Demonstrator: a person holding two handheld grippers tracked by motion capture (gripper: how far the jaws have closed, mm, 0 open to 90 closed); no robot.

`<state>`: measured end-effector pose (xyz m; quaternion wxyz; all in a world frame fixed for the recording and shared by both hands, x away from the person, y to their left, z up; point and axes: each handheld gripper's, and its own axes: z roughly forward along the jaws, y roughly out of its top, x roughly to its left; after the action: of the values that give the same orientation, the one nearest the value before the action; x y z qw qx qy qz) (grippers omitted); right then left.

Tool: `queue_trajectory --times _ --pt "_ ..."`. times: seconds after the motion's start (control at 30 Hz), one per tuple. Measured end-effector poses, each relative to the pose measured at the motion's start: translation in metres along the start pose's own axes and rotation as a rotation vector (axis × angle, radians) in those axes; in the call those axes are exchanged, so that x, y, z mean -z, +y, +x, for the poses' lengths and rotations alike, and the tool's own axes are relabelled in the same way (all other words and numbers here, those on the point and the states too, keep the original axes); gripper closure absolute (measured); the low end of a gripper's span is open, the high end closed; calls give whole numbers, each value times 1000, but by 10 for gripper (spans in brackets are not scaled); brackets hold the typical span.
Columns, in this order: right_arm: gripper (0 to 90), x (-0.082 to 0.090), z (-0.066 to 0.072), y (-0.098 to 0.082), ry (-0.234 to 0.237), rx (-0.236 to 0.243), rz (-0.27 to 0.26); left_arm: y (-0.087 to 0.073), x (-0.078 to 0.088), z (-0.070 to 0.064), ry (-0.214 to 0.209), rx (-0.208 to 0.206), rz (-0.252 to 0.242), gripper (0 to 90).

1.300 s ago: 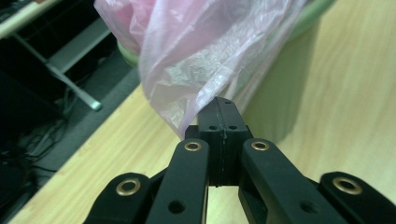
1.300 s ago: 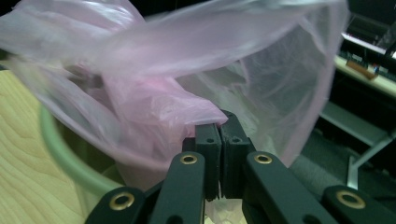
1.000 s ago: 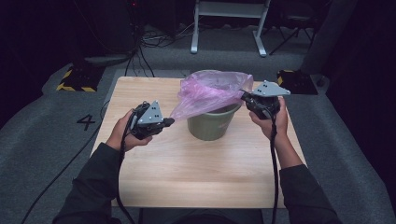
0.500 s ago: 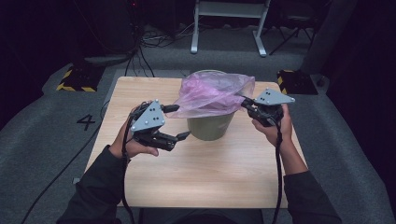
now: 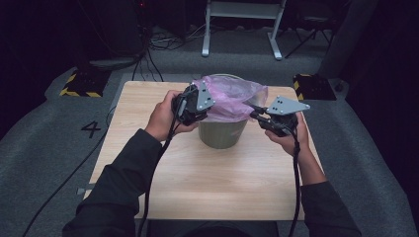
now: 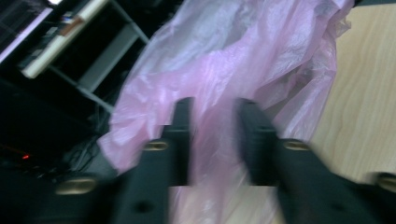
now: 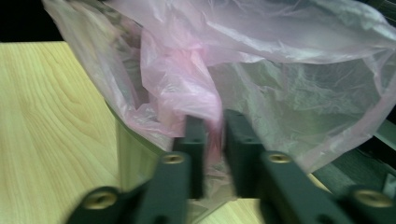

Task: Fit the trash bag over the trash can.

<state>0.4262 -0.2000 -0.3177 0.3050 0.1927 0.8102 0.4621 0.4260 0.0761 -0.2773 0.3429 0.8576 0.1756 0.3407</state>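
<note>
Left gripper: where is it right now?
In the high view, the left gripper sits at the green bucket's left rim, jaws open against the pink bag.

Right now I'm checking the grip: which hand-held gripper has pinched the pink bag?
The right hand-held gripper: its jaws are nearly shut on a fold of thin pink plastic bag. The left hand-held gripper gapes open.
</note>
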Motion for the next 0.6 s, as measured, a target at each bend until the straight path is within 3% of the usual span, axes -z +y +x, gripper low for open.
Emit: queue_trajectory --times 0.03,0.1,0.2,0.33,0.5,0.6 --pt "550 1 0 -1 -1 -9 -19 0 -3 2 2 13 2 842" --pt "453 7 2 -3 -18 -10 -36 -1 -5 8 -23 51 -6 897" --pt "428 18 10 -9 -18 31 -71 -4 -5 11 -43 82 -17 899" --pt "439 29 19 -22 -7 66 -99 -9 -5 19 -90 143 -44 899" --pt "500 15 19 -30 -35 75 -57 -16 -7 28 -127 198 -67 899" --pt "599 6 20 -31 -103 97 -25 -17 -7 29 -140 209 -78 899"
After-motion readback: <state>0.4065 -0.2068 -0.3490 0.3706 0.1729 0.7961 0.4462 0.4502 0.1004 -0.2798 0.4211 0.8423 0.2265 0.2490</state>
